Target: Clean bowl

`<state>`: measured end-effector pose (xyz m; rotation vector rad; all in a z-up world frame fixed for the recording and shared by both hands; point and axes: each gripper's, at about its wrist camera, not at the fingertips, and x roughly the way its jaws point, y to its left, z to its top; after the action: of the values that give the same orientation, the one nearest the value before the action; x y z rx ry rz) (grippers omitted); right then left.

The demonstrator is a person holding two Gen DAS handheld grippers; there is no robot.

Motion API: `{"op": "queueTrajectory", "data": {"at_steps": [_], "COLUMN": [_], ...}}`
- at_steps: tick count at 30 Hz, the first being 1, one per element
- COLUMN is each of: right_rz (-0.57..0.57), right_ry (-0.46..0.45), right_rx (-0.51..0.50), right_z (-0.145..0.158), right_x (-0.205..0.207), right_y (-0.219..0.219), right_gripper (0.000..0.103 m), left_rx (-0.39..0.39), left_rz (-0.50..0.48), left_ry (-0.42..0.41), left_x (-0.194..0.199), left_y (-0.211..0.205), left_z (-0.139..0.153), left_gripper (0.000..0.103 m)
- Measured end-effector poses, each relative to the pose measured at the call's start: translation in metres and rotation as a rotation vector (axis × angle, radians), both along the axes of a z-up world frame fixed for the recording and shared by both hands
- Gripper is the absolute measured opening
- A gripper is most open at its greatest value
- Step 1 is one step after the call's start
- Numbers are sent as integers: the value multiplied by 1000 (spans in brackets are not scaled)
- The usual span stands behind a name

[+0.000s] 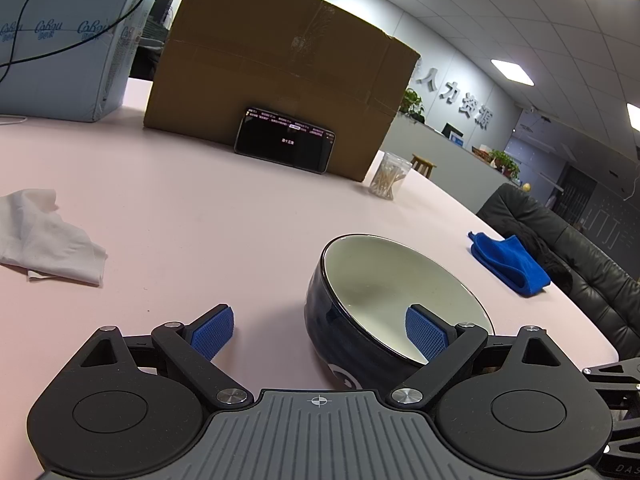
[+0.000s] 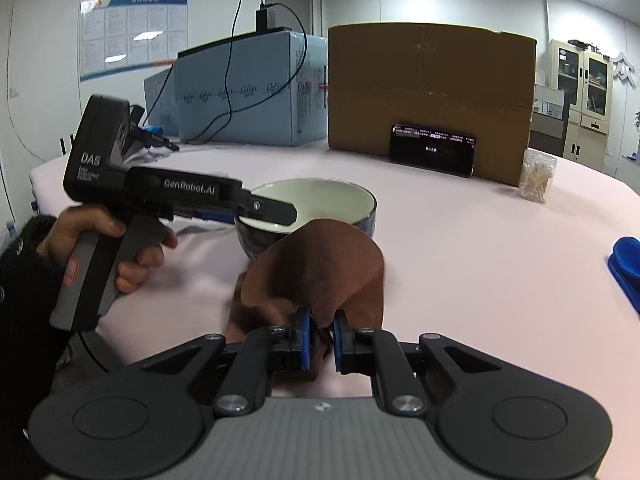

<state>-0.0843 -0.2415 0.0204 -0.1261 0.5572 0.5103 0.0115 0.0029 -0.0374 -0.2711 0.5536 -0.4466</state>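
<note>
Two grippers are working at one dark blue bowl (image 1: pixel 384 300) on the pale pink table (image 1: pixel 200 220). The left gripper (image 1: pixel 318 330) is standing wide: its right pad is sitting inside the bowl against the inner wall, its left pad hanging outside over bare table, so the near rim lies between the jaws but I cannot tell that it is clamped. In the right wrist view, the bowl sits at twelve o'clock of the right gripper (image 2: pixel 322 338), whose jaws are pinched narrow on a brown cloth (image 2: pixel 320 268); the cloth is bunching up just before the bowl's near wall, not yet inside it. The bowl's pale interior is looking bare and dry as far as shows. My judgement: the task is sitting early, cloth fetched and bowl steadied, wiping of the inside not begun. A white tissue (image 1: pixel 44 236) is lying at nine o'clock of the bowl, a blue cloth (image 1: pixel 510 260) at two o'clock, both untouched.
</note>
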Motion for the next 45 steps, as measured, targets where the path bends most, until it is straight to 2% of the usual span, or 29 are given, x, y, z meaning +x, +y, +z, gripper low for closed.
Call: {"op": "queueTrajectory", "data": {"at_steps": [4, 6, 9, 10, 12, 14, 22, 25, 27, 28, 30, 33, 36, 41, 43, 45], "right_rz": [57, 72, 46, 45, 55, 51, 41, 62, 81, 93, 95, 41, -40, -191, -217, -241], "right_ry": [3, -11, -78, -88, -86, -64, 14, 22, 5, -6, -21, -35, -37, 9, 21, 38], "right_rx": [57, 83, 42, 51, 70, 42, -13, -32, -67, -90, -117, -105, 26, 448, 579, 631], "right_z": [6, 11, 19, 20, 21, 15, -3, -7, -7, -7, -6, -5, -1, -4, -6, -8], "right_x": [-7, -10, -14, -13, -8, 2, 23, 23, 19, 17, 15, 18, 27, 47, 53, 61], "right_y": [-1, -1, 2, 2, 2, 9, 27, 32, 35, 35, 34, 24, 4, -42, -55, -58], "right_gripper": [18, 43, 59, 61, 67, 71, 67, 56, 40, 36, 19, 13, 13, 13, 13, 13], "left_rx": [0, -1, -4, -4, -4, -4, -5, -6, -6, -6, -6, -5, -4, -3, -1, -1], "left_rz": [0, 0, 1, 1, 1, 1, 0, 1, 1, 1, 1, 0, 0, 1, 1, 1], "left_ry": [0, 0, 0, 0, 0, 0, 0, 1, 1, 0, 0, 0, 0, 0, 1, 1], "left_x": [0, 0, 0, 0, 0, 0, 0, 0, 0, 0, 0, 0, 0, 0, 0, 0], "left_y": [0, 0, 0, 0, 0, 0, 1, 1, 1, 1, 1, 1, 1, 0, 0, 0], "left_z": [0, 0, 0, 0, 0, 0, 1, 1, 0, 0, 0, 0, 0, 0, 0, 0], "left_gripper": [95, 95, 95, 95, 95, 95, 95, 95, 95, 95, 95, 95, 95, 95, 95, 95]}}
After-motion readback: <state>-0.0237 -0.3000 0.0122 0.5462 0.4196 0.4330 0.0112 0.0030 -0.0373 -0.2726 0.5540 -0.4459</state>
